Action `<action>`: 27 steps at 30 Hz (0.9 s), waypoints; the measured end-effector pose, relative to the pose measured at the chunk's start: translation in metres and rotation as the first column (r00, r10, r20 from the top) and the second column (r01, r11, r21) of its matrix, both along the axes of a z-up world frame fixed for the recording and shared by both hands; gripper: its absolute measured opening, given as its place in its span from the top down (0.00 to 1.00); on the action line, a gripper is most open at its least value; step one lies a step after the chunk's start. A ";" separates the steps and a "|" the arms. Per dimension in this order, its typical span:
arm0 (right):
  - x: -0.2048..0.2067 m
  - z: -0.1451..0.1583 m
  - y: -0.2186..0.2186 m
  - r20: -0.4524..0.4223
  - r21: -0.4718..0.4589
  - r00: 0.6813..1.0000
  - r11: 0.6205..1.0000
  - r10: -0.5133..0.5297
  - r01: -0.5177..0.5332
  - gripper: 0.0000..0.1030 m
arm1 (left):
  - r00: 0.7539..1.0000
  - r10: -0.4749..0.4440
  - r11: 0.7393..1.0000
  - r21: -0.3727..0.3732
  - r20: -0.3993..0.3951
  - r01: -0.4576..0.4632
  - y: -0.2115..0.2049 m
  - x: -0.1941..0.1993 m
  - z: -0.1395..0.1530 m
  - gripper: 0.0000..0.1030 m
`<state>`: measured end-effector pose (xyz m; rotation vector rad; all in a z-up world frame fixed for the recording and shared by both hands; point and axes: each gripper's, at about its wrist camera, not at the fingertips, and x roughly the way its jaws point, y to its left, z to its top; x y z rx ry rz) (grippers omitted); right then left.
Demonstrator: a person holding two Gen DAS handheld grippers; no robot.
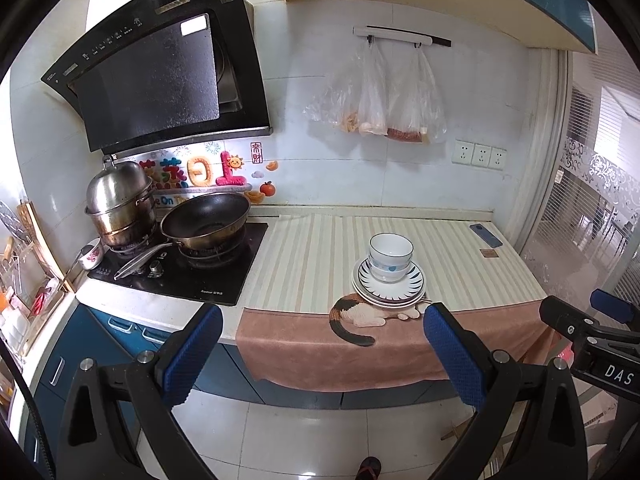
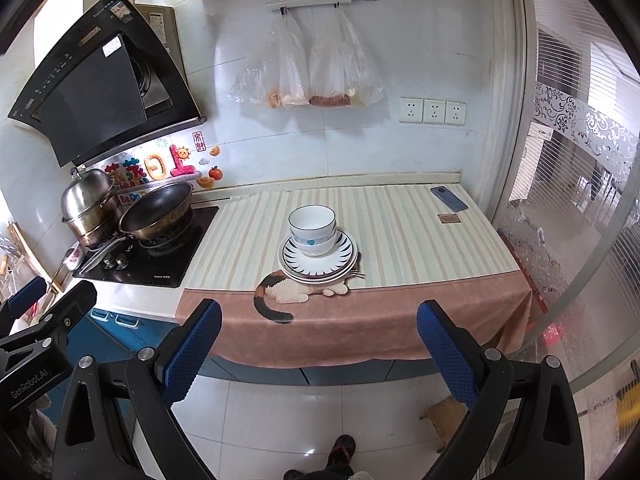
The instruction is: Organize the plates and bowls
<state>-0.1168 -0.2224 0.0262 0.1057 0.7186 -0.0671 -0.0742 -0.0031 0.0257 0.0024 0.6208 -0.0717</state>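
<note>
From here I cannot count the plates (image 1: 388, 296) under the bowls (image 1: 390, 254); their rims merge. The cat print (image 1: 360, 316) is partly covered by that stack. At the lower edge of the right wrist view, a shoe (image 2: 340, 454) is cut off. The cooker hood (image 1: 160, 72) labels are too small to read.

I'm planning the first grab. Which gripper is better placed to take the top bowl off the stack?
Slight edge to the right gripper: the top bowl sits nearly centred between its open fingers, whereas it lies right of centre for the left gripper. Both are open and back from the counter.
</note>
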 end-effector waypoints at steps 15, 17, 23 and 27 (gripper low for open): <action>0.002 0.001 0.002 0.002 -0.007 1.000 1.000 -0.005 0.005 0.03 | 1.000 0.002 1.000 -0.009 -0.008 -0.002 0.002 0.001 0.000 0.00; 0.003 0.001 0.002 0.002 -0.008 1.000 1.000 -0.004 0.004 0.03 | 1.000 0.004 1.000 -0.007 -0.009 -0.004 0.002 0.001 -0.001 0.00; 0.002 0.001 0.003 0.004 -0.007 1.000 1.000 -0.005 0.005 0.03 | 1.000 0.005 1.000 -0.007 -0.007 -0.005 0.003 0.001 0.000 0.00; 0.002 0.001 0.003 0.003 -0.008 1.000 1.000 -0.005 0.005 0.03 | 1.000 0.008 1.000 -0.007 -0.006 -0.009 0.003 0.000 -0.001 0.00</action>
